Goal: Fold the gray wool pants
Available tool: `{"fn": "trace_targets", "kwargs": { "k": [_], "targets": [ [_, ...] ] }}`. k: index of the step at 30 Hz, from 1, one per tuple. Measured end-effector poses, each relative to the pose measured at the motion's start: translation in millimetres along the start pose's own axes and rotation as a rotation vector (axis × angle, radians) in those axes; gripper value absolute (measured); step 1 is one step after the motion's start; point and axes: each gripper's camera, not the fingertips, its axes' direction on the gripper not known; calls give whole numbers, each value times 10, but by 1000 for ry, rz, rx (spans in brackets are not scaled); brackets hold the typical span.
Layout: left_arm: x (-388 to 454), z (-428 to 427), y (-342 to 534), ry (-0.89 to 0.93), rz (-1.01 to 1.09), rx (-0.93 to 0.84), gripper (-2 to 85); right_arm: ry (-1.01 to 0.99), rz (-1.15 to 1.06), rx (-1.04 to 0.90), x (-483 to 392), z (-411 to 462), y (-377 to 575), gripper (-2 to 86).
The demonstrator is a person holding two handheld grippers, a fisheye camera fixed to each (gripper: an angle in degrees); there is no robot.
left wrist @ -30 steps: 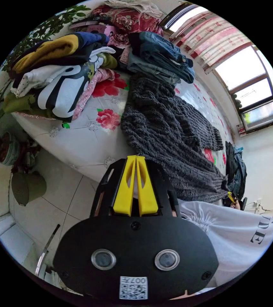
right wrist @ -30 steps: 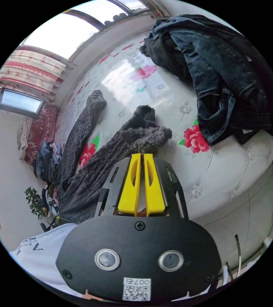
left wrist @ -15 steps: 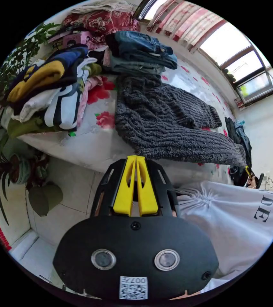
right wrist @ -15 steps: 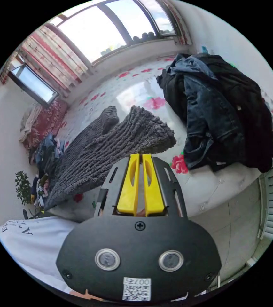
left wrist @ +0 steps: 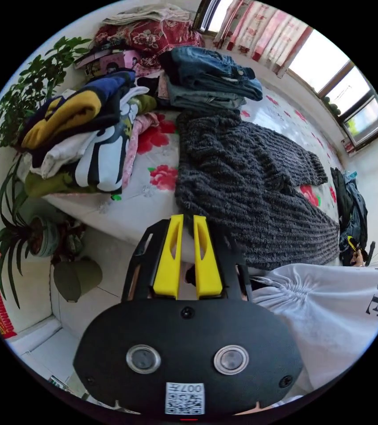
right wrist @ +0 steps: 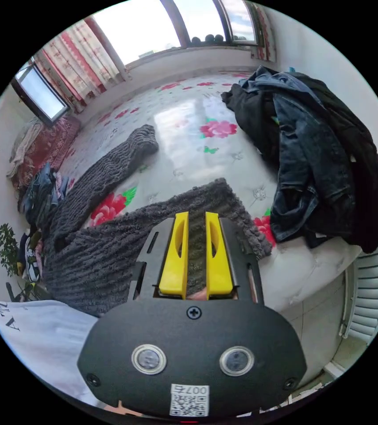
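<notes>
Surface: a bed (left wrist: pixel 131 212) covered by a white quilted spread printed with red flowers is seen; its glossy top (right wrist: pixel 184 119) reflects window light.
Gray wool pants: the gray wool pants (left wrist: pixel 242 186) are laid flat across the bed, the legs spread apart toward 3 o'clock in the left gripper view; in the right gripper view one leg end (right wrist: pixel 229 199) lies just beyond the jaws and the other leg (right wrist: pixel 122 155) runs toward 10 o'clock.
Left gripper: the left gripper (left wrist: pixel 188 219) is held at the bed edge beside the pants; its yellow jaws are parted by a narrow gap, nothing held between them.
Right gripper: the right gripper (right wrist: pixel 196 217) is poised over the leg end; its yellow jaws are parted, gray knit seen through the gap, contact cannot be told.
Clothes: a pile of folded clothes (left wrist: pixel 78 133) sits at 10 o'clock, folded jeans (left wrist: pixel 211 79) at 12 o'clock; a heap of dark denim jackets (right wrist: pixel 313 159) lies at 3 o'clock in the right gripper view.
Room: windows (right wrist: pixel 153 26) with pink striped curtains (left wrist: pixel 268 31), potted plants (left wrist: pixel 16 226) on a pale tiled floor (left wrist: pixel 87 305), and a white radiator (right wrist: pixel 370 292) are seen.
Person: a white shirt (left wrist: pixel 344 310) with dark lettering, cut off at the edge, is worn.
</notes>
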Motion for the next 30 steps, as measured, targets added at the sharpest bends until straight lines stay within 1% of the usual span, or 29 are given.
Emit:
{"fn": "trace_targets", "kwargs": {
  "k": [4, 8, 12, 17, 19, 21, 23, 24, 26, 27, 28, 29, 30],
  "targets": [
    [223, 143, -596, 6, 74, 53, 65, -73, -155, 7, -696, 337, -605, 64],
    [421, 467, -1404, -51, 129, 70, 75, -85, -254, 11, -1315, 687, -1312, 71],
    [481, 911, -2123, -49, 121, 46, 97, -59, -286, -7, -1685, 1076, -1921, 78],
    [472, 1548, -2604, -82, 89, -32, 131, 8, -276, -73, -1930, 1804, -2653, 81],
    [475, 1787, -2662, -125, 63, -83, 120, 48, -250, -109, -1922, 2067, -2792, 79],
    [610, 1915, -2655, -200, 102, -47, 82, 46, -229, -185, -1880, 2352, -2871, 73],
    [733, 1981, -2646, -230, 153, -54, 46, 90, -203, -304, -1825, 2645, -2903, 58],
    [765, 1980, -2645, -235, 159, -58, 24, 105, -210, -281, -1825, 2619, -2912, 53],
    [722, 1893, -2644, -220, 144, -58, 9, 55, -259, -165, -1807, 2291, -2954, 38],
    [637, 1729, -2621, -198, 106, -24, 5, 31, -266, -123, -1785, 2151, -2963, 35],
    [583, 1614, -2597, -181, 82, 5, 2, -29, -281, -21, -1717, 1809, -2962, 31],
    [467, 1330, -2526, -123, 37, 75, 0, -96, -300, 92, -1615, 1417, -2919, 27],
    [366, 1001, -2419, -49, 12, 154, -2, -127, -311, 143, -1555, 1218, -2885, 27]
  ]
}}
